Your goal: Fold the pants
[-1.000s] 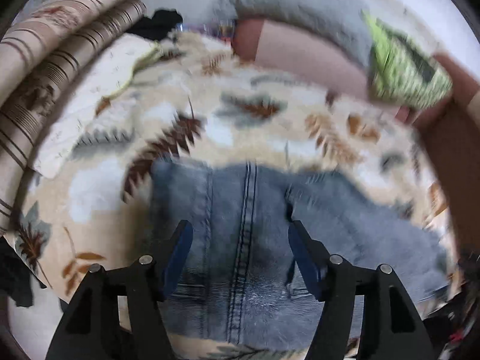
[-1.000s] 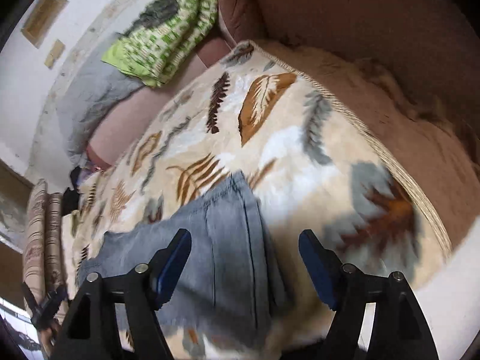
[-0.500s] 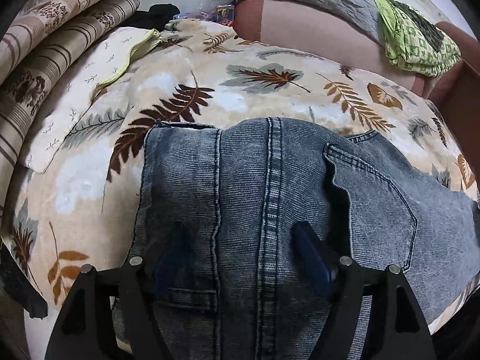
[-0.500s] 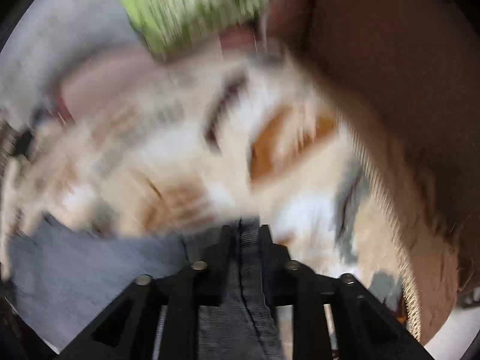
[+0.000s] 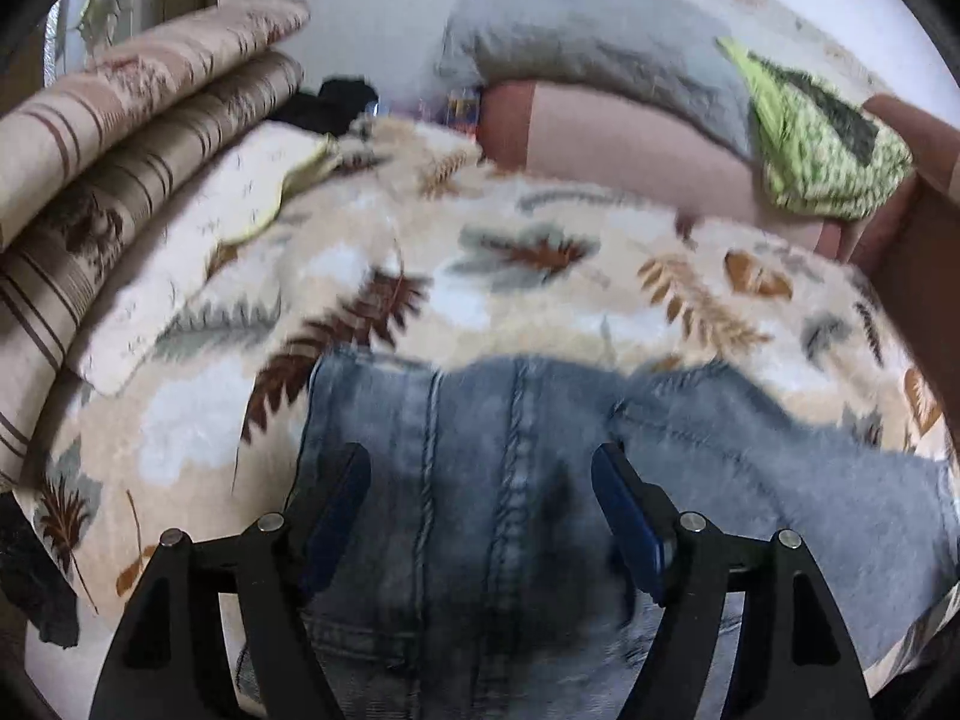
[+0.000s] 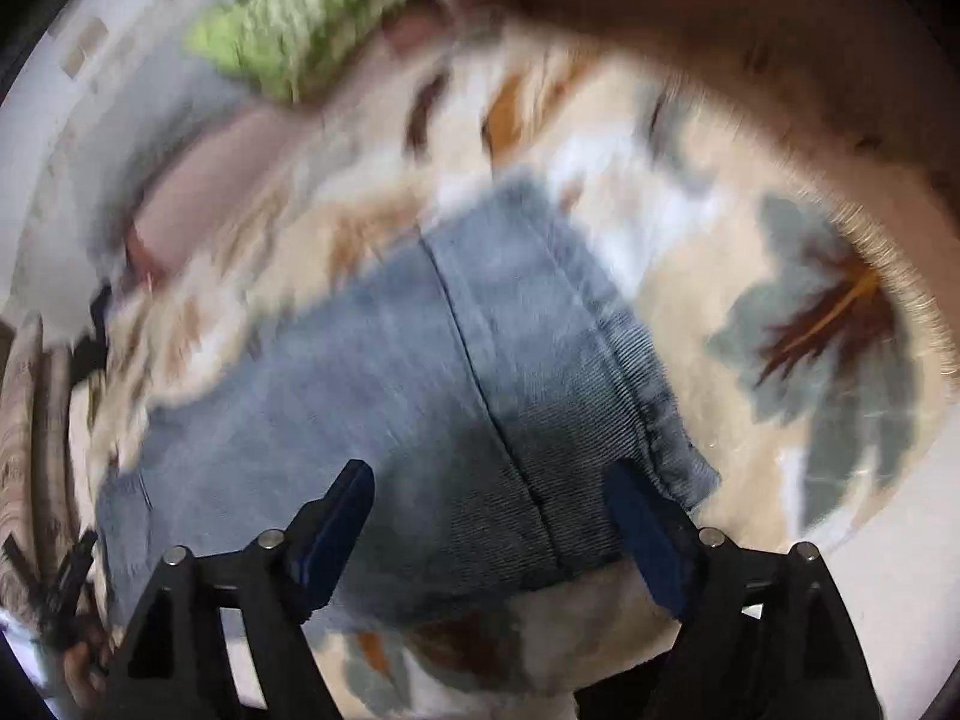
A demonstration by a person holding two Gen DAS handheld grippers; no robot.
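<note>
Jeans [image 5: 516, 480] lie flat on the leaf-print blanket [image 5: 420, 276], long axis running left to right. Left claw [image 5: 480, 516] hovers open over the waistband end, seams between its pads, nothing gripped. Right claw [image 6: 486, 534] is opening over the hem end; cloth below, apparently free, though blur hides contact. Each hand is nearest its own end.

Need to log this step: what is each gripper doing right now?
Left gripper: open above the jeans.
Right gripper: jaws opening, holding nothing.
</note>
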